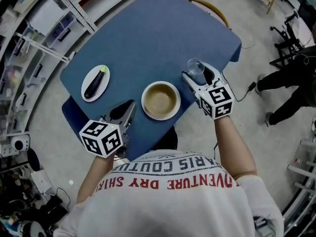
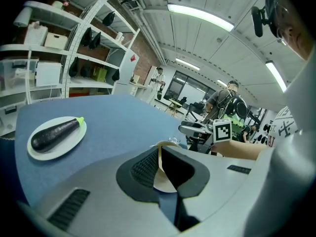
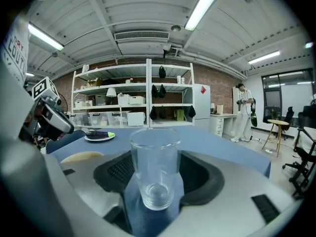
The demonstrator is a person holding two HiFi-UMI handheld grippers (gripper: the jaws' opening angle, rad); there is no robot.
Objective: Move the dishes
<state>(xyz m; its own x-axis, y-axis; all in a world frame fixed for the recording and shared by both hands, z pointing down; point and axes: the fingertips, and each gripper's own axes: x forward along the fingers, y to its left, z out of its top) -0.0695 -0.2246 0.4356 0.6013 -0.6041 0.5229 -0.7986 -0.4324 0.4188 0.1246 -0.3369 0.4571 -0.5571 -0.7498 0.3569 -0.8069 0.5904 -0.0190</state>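
Note:
On the blue table (image 1: 148,33) an empty clear glass (image 1: 195,67) (image 3: 155,167) stands upright between the fingers of my right gripper (image 1: 201,74) (image 3: 155,174). That gripper is open, with a small gap on each side of the glass. A cream bowl (image 1: 161,100) (image 2: 165,181) sits near the table's front edge. My left gripper (image 1: 129,110) (image 2: 164,174) points at the bowl from the left, a little short of its rim. Its jaws stand a narrow way apart and hold nothing. A white plate (image 1: 86,94) (image 2: 34,152) with a dark eggplant (image 1: 96,82) (image 2: 54,134) lies at the left.
The table's front edge runs just below the bowl and both grippers. A chair (image 1: 213,7) stands at the far side. Shelving (image 1: 44,19) lines the left. A person in dark clothes (image 1: 291,83) is on the floor at the right.

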